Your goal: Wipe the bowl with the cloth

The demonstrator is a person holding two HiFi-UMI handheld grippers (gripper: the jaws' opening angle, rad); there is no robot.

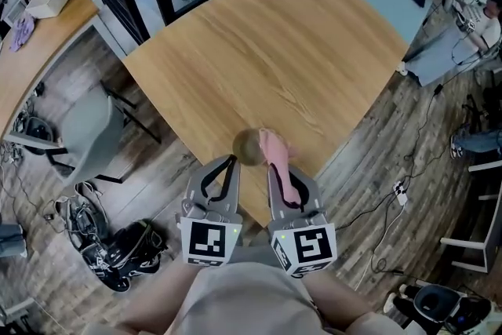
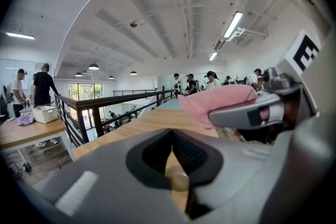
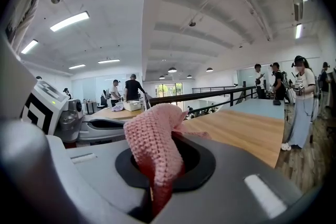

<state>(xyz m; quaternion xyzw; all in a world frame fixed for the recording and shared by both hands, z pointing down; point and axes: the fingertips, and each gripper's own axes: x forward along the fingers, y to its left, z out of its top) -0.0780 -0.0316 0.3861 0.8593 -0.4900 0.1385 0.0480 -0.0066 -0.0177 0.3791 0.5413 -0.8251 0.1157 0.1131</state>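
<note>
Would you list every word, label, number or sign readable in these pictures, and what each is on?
No word or number is readable.
The cube of the left gripper bears the left marker, a black-and-white square pattern, not lettering.
The cube of the right gripper bears the right marker, the same kind of pattern.
The cloth and bowl show no print.
Farther things are too small to read.
</note>
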